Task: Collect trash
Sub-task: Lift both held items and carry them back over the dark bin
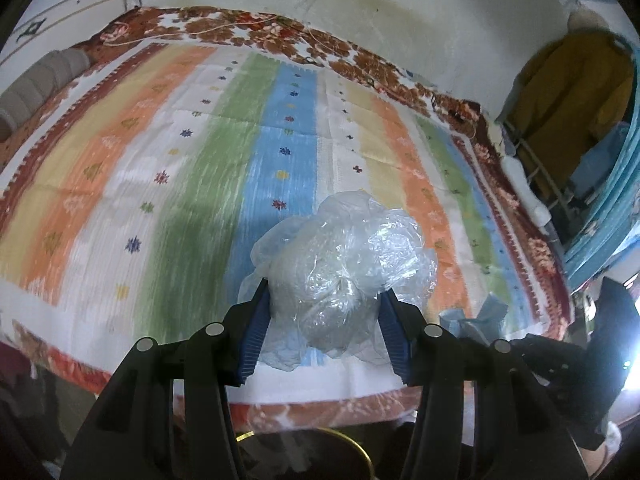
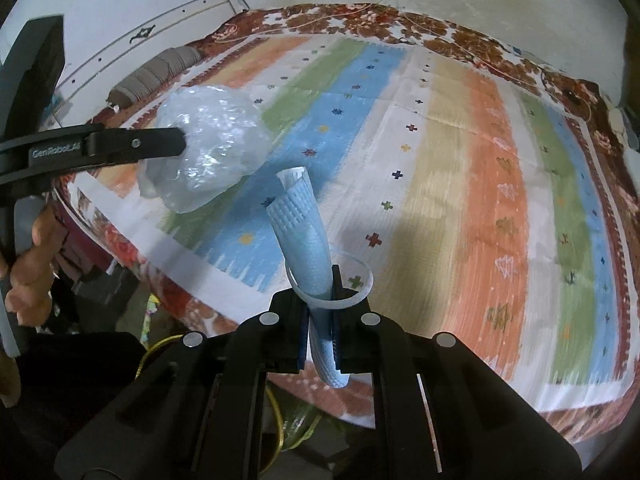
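Left gripper [image 1: 324, 300]: jaws part-way apart, blue pads pressed against both sides of a crumpled clear plastic bag [image 1: 344, 264]; the bag fills the gap and bulges forward past the fingertips.
Clear plastic bag, position: held off the surface, above the near part of the striped bedspread [image 1: 180, 152]; in the right wrist view the same bag [image 2: 204, 148] hangs at the tip of the left gripper's black finger [image 2: 136, 145], over the bed's near-left corner.
Right gripper [image 2: 320, 304]: jaws pressed nearly together, pinching a rolled blue face mask [image 2: 304, 224].
Blue face mask, position: clamped at its lower part, the roll standing up and forward from the fingertips, clear of the bedspread; its white ear loop [image 2: 360, 280] curls around the fingertips.
Person's hand [image 2: 28, 264]: visible at the left edge of the right wrist view, gripping the left tool's handle.
Bed surface: striped cover in orange, green, blue, yellow and white, laid over a brown floral blanket [image 1: 280, 36]; a grey bolster [image 2: 160, 70] lies along the far-left edge.
Surroundings: pale stained wall [image 1: 400, 20] behind the bed; a mustard-coloured garment [image 1: 568, 88] hangs to the right.
Image quality: slight motion blur in both views.
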### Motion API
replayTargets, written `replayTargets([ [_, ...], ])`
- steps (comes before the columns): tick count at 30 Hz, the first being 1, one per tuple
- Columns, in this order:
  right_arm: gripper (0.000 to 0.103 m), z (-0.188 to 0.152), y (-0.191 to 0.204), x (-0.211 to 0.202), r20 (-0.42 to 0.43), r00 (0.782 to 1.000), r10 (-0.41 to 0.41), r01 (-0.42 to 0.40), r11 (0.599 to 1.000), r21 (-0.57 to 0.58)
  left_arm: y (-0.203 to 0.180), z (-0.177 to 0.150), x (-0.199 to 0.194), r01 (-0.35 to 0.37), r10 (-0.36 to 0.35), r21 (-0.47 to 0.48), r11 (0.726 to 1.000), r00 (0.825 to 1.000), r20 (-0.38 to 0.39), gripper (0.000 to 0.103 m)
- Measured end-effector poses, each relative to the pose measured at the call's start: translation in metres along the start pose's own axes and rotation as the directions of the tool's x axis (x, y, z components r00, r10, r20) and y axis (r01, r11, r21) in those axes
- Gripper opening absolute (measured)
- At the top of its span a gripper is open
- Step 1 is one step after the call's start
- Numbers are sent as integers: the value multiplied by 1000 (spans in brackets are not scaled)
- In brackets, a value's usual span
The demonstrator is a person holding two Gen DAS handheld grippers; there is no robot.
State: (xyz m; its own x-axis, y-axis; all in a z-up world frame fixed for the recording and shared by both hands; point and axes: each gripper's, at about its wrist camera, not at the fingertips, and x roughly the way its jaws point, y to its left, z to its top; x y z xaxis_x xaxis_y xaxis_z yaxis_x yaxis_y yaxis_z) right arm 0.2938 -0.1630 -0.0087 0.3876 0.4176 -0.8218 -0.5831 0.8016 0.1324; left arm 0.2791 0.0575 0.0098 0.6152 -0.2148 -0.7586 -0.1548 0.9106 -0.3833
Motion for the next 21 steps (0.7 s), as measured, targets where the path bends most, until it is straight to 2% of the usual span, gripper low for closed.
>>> replayTargets([
  [8,8,-22,25,-30,57,997,55,-58,997,47,-1,-30,-39,46,-45,-24,999,998,32,51],
  [21,8,-75,54,-44,61,993,102,-108,990,95,1,-90,-79,79,-78,-11,997,995,54,51],
])
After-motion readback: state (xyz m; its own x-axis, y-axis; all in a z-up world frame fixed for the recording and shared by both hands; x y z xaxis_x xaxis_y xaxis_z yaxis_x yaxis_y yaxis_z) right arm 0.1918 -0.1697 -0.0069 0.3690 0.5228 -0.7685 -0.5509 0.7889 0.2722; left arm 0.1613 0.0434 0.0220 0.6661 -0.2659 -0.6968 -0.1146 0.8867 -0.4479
